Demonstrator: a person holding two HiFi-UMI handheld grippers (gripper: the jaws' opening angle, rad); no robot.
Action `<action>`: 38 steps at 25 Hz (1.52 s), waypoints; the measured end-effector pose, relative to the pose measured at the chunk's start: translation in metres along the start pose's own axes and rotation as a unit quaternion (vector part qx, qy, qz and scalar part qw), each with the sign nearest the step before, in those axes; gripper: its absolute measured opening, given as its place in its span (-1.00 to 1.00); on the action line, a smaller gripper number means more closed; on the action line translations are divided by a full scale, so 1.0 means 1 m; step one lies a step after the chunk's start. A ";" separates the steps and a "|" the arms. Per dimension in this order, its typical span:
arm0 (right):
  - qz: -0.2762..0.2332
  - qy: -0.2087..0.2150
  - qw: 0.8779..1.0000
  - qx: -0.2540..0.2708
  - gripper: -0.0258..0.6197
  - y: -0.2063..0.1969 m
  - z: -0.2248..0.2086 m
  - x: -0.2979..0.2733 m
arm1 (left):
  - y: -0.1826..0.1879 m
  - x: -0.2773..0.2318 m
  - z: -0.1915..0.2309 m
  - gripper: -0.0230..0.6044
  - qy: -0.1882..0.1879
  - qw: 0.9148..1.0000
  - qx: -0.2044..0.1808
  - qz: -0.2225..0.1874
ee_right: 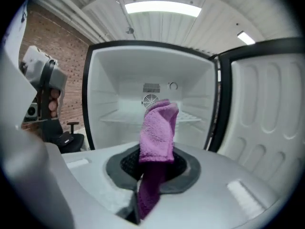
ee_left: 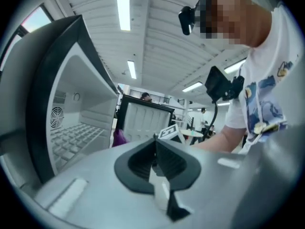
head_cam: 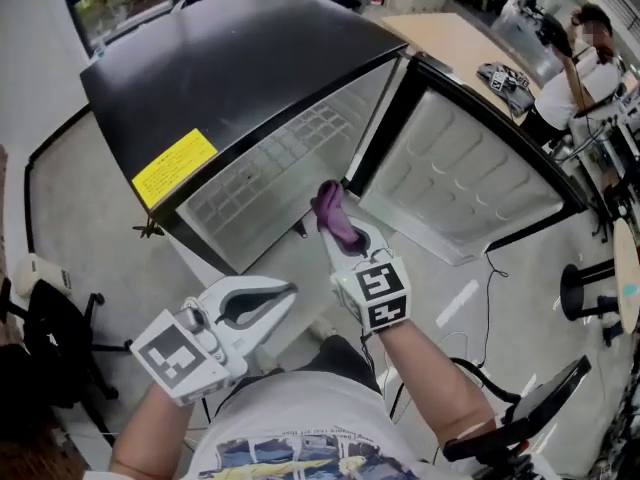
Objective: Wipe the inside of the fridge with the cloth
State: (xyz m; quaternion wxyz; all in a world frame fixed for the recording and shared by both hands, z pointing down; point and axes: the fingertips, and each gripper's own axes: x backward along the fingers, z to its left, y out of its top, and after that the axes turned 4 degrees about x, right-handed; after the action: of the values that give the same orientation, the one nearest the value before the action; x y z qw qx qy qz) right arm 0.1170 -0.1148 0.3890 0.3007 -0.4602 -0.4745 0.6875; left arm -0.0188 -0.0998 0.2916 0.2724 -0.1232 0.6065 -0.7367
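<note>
The black fridge (head_cam: 240,63) stands open, its white inside (head_cam: 275,173) crossed by a wire shelf (ee_right: 143,117), with a round fan vent (ee_right: 150,99) on the back wall. Its door (head_cam: 465,173) is swung out to the right. My right gripper (head_cam: 345,233) is shut on a purple cloth (head_cam: 333,212), held just in front of the opening near the hinge side. The cloth (ee_right: 158,130) sticks up from the right gripper (ee_right: 155,168). My left gripper (head_cam: 285,294) hangs lower and further left, in front of the fridge, shut with nothing in it; the left gripper (ee_left: 155,144) points toward the fridge's inside (ee_left: 78,128).
A yellow label (head_cam: 174,166) sits on the fridge's top front edge. A black office chair (head_cam: 50,333) stands at the left, a black stool (head_cam: 583,290) at the right. A cable (head_cam: 492,268) runs on the floor under the door. People sit at desks behind.
</note>
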 end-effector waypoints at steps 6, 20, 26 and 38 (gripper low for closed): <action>-0.045 -0.130 0.990 -0.024 -0.76 0.035 -0.064 0.063 | 0.002 -0.020 -0.020 -0.91 -0.094 0.995 -0.026 0.001; -0.111 -0.202 0.973 -0.012 -0.76 0.121 -0.170 0.094 | 0.002 -0.060 -0.050 -0.91 -0.159 0.985 -0.052 0.035; -0.113 -0.196 0.974 -0.016 -0.76 0.131 -0.193 0.078 | 0.003 -0.067 -0.046 -0.91 -0.152 0.986 -0.051 0.043; -0.099 -0.229 0.968 -0.025 -0.76 0.121 -0.222 0.096 | 0.011 -0.091 -0.052 -0.91 -0.178 0.981 -0.050 0.051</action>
State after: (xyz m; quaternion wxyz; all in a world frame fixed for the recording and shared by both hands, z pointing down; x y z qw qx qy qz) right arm 0.2858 0.0053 0.2159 0.2395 -0.2488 -0.5906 0.7293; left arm 0.0317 -0.0079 0.2825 0.4068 -0.2346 0.5900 -0.6568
